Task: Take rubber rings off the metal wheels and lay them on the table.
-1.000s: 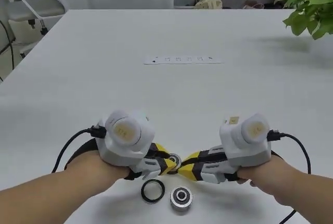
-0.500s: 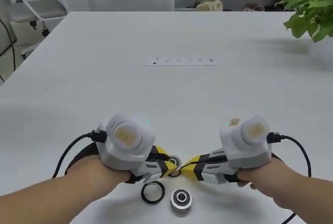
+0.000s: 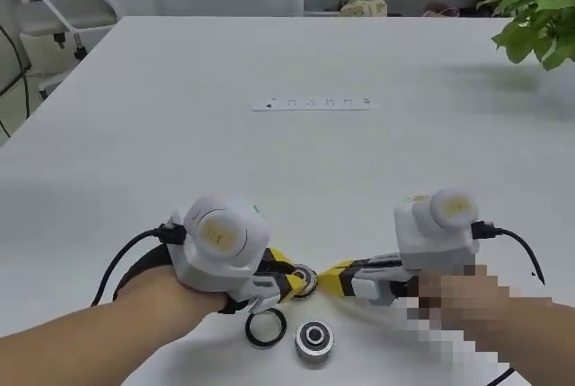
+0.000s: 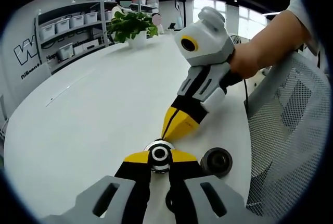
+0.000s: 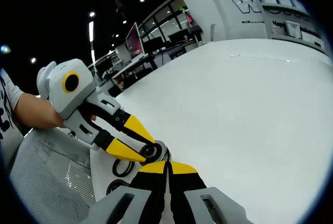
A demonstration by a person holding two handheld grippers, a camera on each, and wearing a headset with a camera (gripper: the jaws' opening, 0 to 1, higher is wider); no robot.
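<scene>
Head view: the left gripper (image 3: pixel 287 285) is clenched on a small silver metal wheel (image 3: pixel 303 279), held just above the white table (image 3: pixel 269 171) near its front edge. The right gripper (image 3: pixel 330 278) meets that wheel from the opposite side, its yellow jaws pressed together at the rim. Nearer the person, a loose black rubber ring (image 3: pixel 266 328) lies flat on the table, just beside a bare silver metal wheel (image 3: pixel 314 338). A white power strip (image 3: pixel 312 104) lies well apart toward the far side. A green potted plant (image 3: pixel 537 9) is cut off at the upper right corner.

Left gripper view: the held wheel sits between this gripper's yellow jaw tips. A dark band circles its pale hub, which suggests its ring is on. The right gripper's closed tips touch its rim. The bare wheel (image 4: pixel 217 161) rests on the table to the right, before a grey mesh chair back (image 4: pixel 291 130).

Right gripper view: this gripper's own jaws show no gap. Whether they pinch an edge of rubber cannot be made out. The loose ring (image 5: pixel 124 168) lies below the left gripper. A second dark round form beneath it, probably the bare wheel, is half hidden.

Assessment: one ring is judged off and laid down. The ring on the held wheel is yet to be peeled off and placed.
</scene>
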